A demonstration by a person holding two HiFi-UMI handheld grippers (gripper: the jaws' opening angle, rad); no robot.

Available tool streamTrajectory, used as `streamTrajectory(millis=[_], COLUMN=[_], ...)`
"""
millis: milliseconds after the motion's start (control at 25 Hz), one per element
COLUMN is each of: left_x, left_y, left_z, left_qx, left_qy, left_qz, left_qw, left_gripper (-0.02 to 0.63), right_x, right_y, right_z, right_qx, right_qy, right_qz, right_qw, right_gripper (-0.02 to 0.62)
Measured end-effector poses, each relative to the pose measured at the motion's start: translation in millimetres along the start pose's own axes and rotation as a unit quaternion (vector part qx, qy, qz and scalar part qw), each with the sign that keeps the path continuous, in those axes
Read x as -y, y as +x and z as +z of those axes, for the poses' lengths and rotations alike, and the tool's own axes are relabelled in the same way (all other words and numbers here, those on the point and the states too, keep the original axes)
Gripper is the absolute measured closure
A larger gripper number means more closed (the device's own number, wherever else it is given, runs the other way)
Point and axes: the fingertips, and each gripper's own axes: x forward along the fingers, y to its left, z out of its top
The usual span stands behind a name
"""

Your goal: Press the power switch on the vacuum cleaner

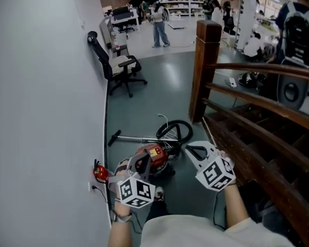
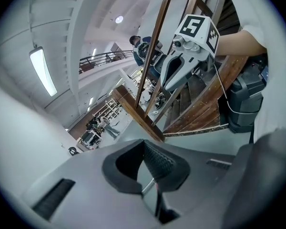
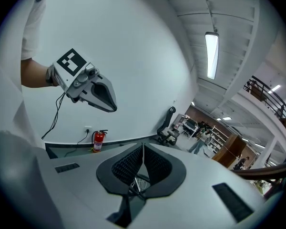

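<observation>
The vacuum cleaner (image 1: 155, 157) lies on the grey-green floor (image 1: 165, 86) near the foot of the plain white wall (image 1: 41, 112). It is a rounded red canister with a glossy shell and dark trim. A small yellowish patch on its top is too small to read. Its black ribbed hose (image 1: 179, 128) curls in a loop behind it. A thin metal wand (image 1: 136, 138) runs from there to the left and ends in a dark floor head.

Both tongs are held over the canister and seem clear of it, though the steep head view makes that hard to judge. The left tongs (image 1: 142, 161) are pressed together with nothing between them; in the left gripper view the dark, finely knurled pads meet in a single seam. The right tongs (image 1: 187, 149) are likewise closed and empty, their dotted rubber pads touching at the tips. Each has a smooth light-grey plastic body that tapers to a wedge, and each carries a white cube printed with black square markers.

Just left of the vacuum cleaner a small red fire extinguisher (image 1: 100, 174) stands against the wall, next to a white socket (image 3: 87, 129). A black office chair (image 1: 118, 68) with a pale seat stands farther along the wall. To the right, a square, dark-stained wooden post (image 1: 206, 66) carries curved wooden rails (image 1: 262, 107) with a polished grain.
</observation>
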Motion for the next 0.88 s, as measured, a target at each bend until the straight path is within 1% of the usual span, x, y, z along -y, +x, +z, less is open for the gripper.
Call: streamTrajectory(millis=[400,640,880], left_x=[27,41,48], left_y=[-52,-74,-93], left_z=[18,16,19], left_qx=[0.005,-0.002,0.002], left_qy=[0.01,0.018,0.019], left_qz=[0.009,0.01,0.016], left_qw=[0.9999,0.9998,0.9997], left_gripper=[0.604,0.604,0.604], right_x=[-29,-47,-57], right_y=[-49,-64,-71], right_z=[1,5,15], right_qx=[-0.001,-0.004,-0.001], right_qy=[-0.002,-0.003,0.002], right_qz=[-0.008,-0.005,-0.003], right_qw=[1.0,1.0,1.0], right_gripper=[0.565,0.565,0.565])
